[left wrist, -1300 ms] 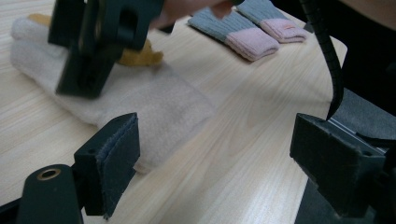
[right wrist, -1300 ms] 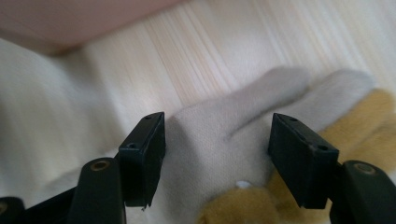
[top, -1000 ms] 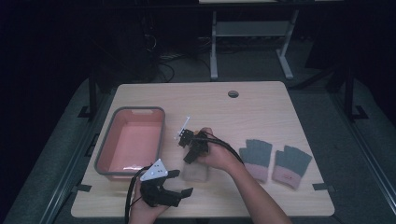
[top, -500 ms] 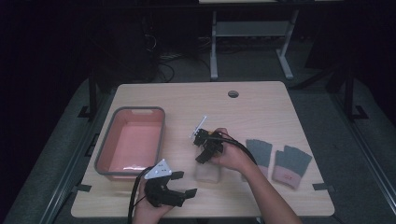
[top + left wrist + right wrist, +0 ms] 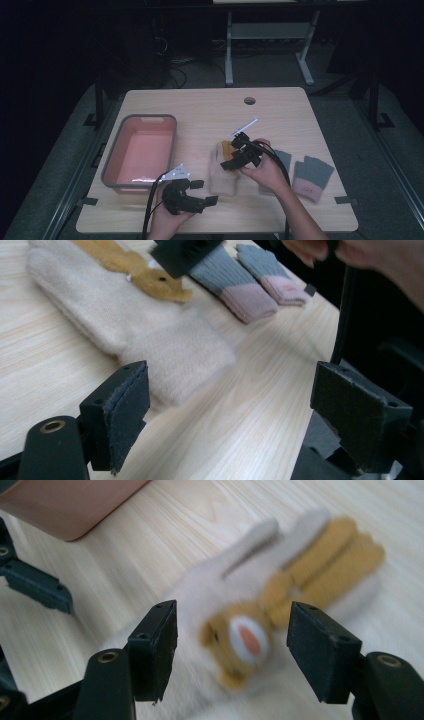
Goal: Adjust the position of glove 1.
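- High view: cream mitten [image 5: 223, 172] flat on table [image 5: 200, 107], mid-front, between pink bin [image 5: 141, 150] and pair of grey-pink gloves [image 5: 312, 176]. Well apart from bin, not touching it.
- Right gripper [image 5: 239, 156] directly over mitten's finger end, jaws apart, nothing clamped. Right gripper view: mitten [image 5: 280, 595] with yellow-brown animal patch [image 5: 240, 642] framed between spread jaws, slightly blurred, contact not confirmable.
- Left gripper [image 5: 200, 194] near front table edge, just left of mitten's cuff, jaws spread wide, empty. Left gripper view: cuff [image 5: 177, 357] ahead and just beyond left jaw pad, not between pads, no touch visible.
- Grey-pink gloves [image 5: 250, 282] beyond mitten in left gripper view, side by side, untouched.
- Bin: looks empty, bare pink floor only.
- Judgement on progress: early. Nothing in bin, nothing gripped. Likely in approach/pre-grasp on mitten.
- Remaining, by best guess: close on mitten, lift, carry left, drop in bin; then same for two grey-pink gloves. Destination assumed from layout, not certain.
- Risk note: soft, floppy fabric; pinch on single layer near patch may drag rather than lift. Second grip at cuff probably useful.
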